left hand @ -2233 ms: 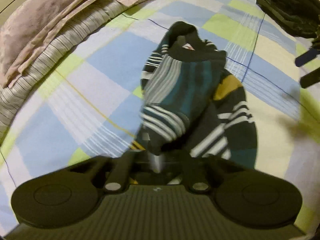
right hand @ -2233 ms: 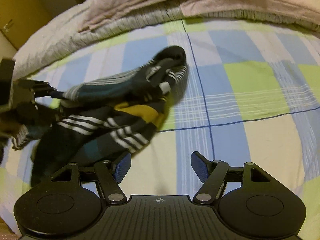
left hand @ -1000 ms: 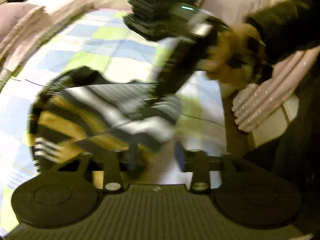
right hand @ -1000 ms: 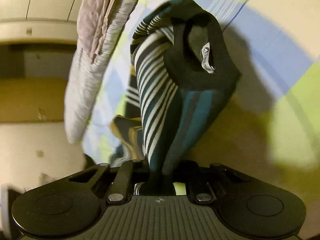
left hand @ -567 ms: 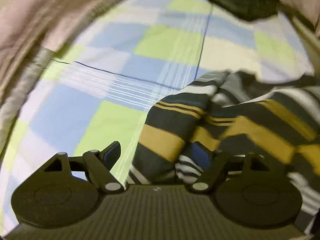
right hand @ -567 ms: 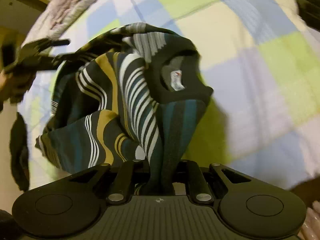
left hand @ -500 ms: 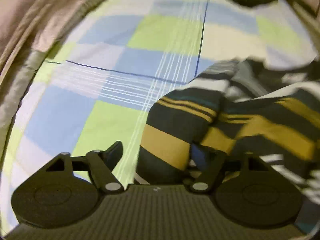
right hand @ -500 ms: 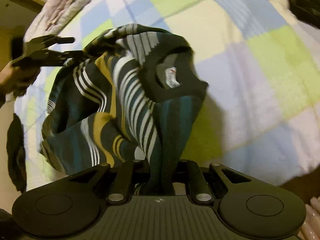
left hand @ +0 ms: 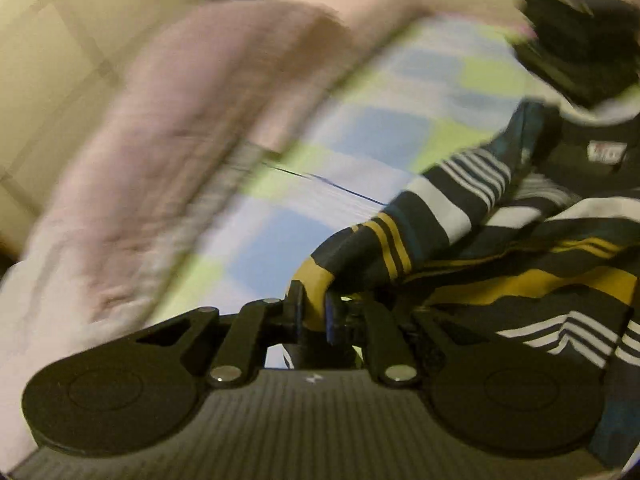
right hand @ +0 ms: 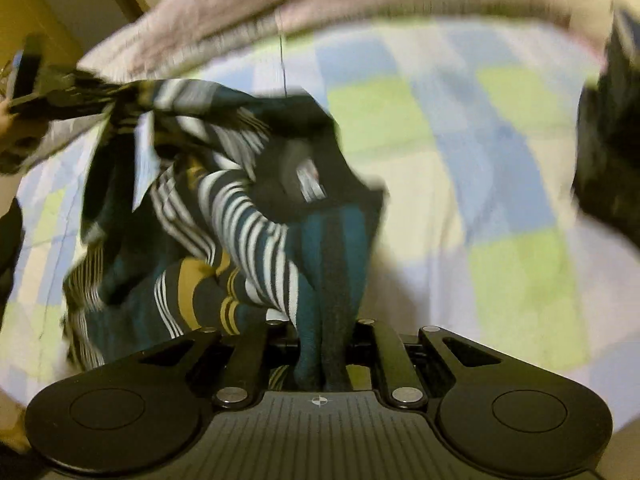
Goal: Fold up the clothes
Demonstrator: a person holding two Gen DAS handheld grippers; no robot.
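Soft striped knit sweater (right hand: 256,240) (teal, mustard, white), bunched, pinched by left gripper (left hand: 316,312) and right gripper (right hand: 324,344), checked bedsheet (right hand: 480,200)

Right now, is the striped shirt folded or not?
Not folded. The shirt hangs bunched and twisted between the left gripper and right gripper, both shut on it, above the bed.

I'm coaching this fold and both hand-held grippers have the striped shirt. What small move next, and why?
Probably draw the left hand-held gripper and right hand-held gripper apart. Both are shut on the striped shirt, which hangs bunched between them above the checked bedsheet, not spread flat.
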